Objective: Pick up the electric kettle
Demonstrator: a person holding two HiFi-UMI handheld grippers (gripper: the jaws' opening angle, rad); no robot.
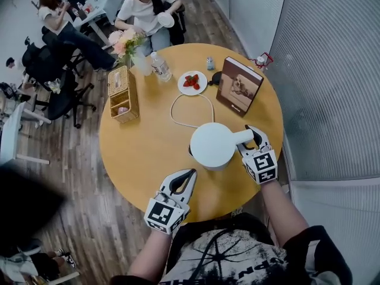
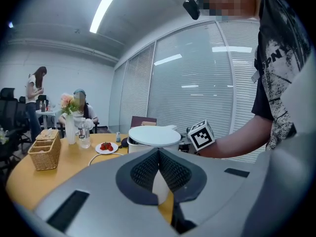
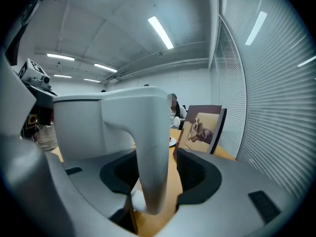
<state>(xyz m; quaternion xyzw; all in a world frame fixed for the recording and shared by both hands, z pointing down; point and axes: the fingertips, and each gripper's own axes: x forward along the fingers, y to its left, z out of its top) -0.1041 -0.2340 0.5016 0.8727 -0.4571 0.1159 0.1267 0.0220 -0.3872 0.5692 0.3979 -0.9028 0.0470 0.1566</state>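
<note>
The white electric kettle (image 1: 212, 145) is seen standing on the round wooden table (image 1: 142, 159), toward its near right edge, with its handle (image 1: 242, 136) turned to the right. The right gripper (image 1: 254, 134) is placed at that handle. From the head view the jaws are partly covered by the handle. The right gripper view settles it: the handle (image 3: 150, 152) is seen upright between the 2 jaws, which are spread wide, and a gap is left on the handle's right side, so nothing is clamped. The kettle's body (image 3: 81, 127) is shown at left in that view, and a brown book (image 3: 205, 127) stands upright beyond it on the right.

The left gripper (image 1: 189, 174) is held over the near edge of the table, apart from the kettle, pointing toward it. In the left gripper view its jaws (image 2: 159, 154) are seen closed together with nothing between them. That view also shows the kettle (image 2: 154, 136) from the side with its flat lid, which the head view shows only from above.

Only in the head view is the whole layout given: a white cable (image 1: 190, 108) looped behind the kettle, a plate of strawberries (image 1: 192, 82), a wicker basket (image 1: 123, 94) at far left, a bottle (image 1: 160, 66) and flowers (image 1: 127, 43). 1 seated person (image 1: 145, 10) is seen beyond the table.
</note>
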